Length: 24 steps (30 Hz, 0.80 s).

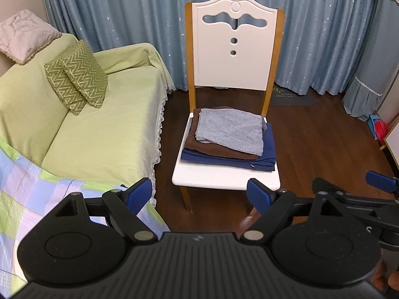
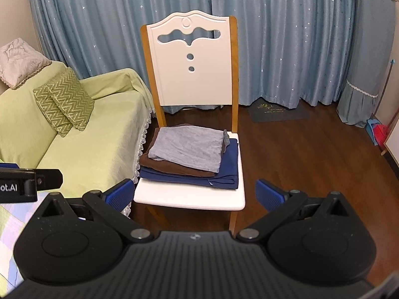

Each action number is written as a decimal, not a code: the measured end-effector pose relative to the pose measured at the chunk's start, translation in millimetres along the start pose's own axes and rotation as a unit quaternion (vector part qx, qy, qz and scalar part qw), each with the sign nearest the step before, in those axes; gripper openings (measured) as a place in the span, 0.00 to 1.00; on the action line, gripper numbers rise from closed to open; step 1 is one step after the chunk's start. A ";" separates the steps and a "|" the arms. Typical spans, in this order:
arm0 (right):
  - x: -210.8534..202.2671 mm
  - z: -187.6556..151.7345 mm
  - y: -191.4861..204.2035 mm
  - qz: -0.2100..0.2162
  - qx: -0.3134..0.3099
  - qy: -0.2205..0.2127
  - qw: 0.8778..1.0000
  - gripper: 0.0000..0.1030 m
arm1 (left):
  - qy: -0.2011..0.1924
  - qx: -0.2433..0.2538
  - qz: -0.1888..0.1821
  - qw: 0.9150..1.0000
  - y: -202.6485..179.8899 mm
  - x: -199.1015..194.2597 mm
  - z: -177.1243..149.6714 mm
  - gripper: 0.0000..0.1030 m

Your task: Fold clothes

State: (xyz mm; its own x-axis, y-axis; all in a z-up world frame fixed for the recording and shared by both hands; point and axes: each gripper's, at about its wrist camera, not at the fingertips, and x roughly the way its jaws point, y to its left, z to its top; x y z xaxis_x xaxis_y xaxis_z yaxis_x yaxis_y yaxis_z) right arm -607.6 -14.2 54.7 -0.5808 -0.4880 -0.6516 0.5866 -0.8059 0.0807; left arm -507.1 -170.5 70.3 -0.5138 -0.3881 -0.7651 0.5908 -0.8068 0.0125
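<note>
A stack of three folded clothes lies on the white chair seat (image 1: 224, 179) (image 2: 189, 200): a grey piece (image 1: 230, 130) (image 2: 189, 148) on top, a brown piece (image 1: 199, 147) (image 2: 162, 165) under it, a dark blue piece (image 1: 268, 157) (image 2: 229, 169) at the bottom. My left gripper (image 1: 199, 194) is open and empty, held short of the seat's front edge. My right gripper (image 2: 194, 193) is open and empty, also in front of the seat. The right gripper shows at the right edge of the left wrist view (image 1: 374, 186).
A sofa with a green cover (image 1: 99, 129) (image 2: 82, 139) stands left of the chair, with two zigzag cushions (image 1: 77, 79) (image 2: 63, 102). A checked quilt (image 1: 27, 194) lies at the lower left. Blue curtains (image 1: 324, 37) hang behind. Dark wood floor (image 2: 311, 154) lies to the right.
</note>
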 end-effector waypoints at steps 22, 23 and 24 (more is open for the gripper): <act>-2.2 5.5 -32.4 -0.003 -0.004 0.007 1.000 0.99 | 0.010 0.000 0.015 1.000 -5.5 5.0 -1.6 0.82; -2.3 5.4 -33.4 -0.004 -0.004 0.007 1.000 0.99 | 0.009 0.001 0.015 1.000 -5.7 5.2 -1.2 0.82; -2.5 5.3 -34.5 -0.005 -0.003 0.007 1.000 0.99 | 0.008 0.003 0.015 1.000 -6.3 5.4 -0.4 0.82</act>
State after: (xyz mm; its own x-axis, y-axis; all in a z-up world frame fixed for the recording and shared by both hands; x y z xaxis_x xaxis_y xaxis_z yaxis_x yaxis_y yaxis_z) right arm -629.4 13.0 57.5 -0.5785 -0.4761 -0.6623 0.5852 -0.8079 0.0697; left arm -513.3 -167.4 65.8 -0.4861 -0.4044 -0.7747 0.6013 -0.7981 0.0392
